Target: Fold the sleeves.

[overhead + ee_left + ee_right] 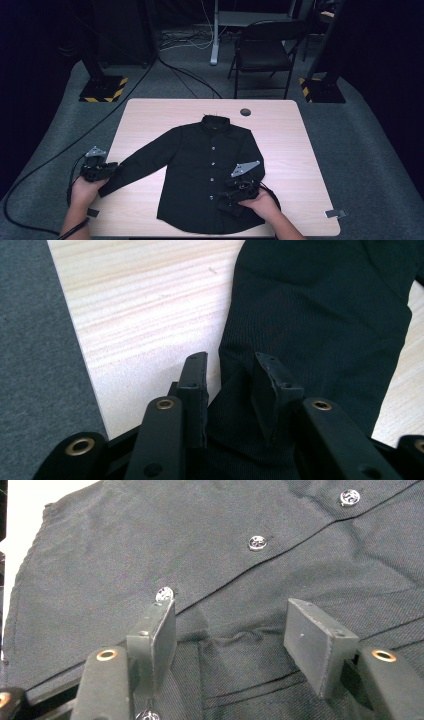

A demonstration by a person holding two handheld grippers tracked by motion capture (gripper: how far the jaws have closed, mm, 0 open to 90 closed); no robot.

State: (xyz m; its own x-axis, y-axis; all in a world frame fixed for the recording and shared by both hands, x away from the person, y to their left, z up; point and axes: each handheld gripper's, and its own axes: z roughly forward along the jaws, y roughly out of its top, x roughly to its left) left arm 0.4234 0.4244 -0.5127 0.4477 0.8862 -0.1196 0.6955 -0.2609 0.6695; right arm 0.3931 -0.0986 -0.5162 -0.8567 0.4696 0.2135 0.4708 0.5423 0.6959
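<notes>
One black long-sleeved button-up shirt (205,170) lies flat, front up, on the pale wood-grain rectangular table (280,130), its collar toward twelve o'clock and its hem toward six. Its sleeve on the person's left stretches out toward eight o'clock, ending at the table's edge. There the left gripper (230,375), held in the left hand (84,189), has its jaws parted with the black cuff fabric (240,440) lying between them; whether the pads press the cloth I cannot tell. The right gripper (230,630), held in the right hand (260,202), rests over the shirt's lower front at about five o'clock, jaws spread wide above a folded cuff (240,675), just beside the row of small silver buttons (257,542). A black folding chair (265,50) stands on the grey carpet beyond the table at twelve o'clock.
</notes>
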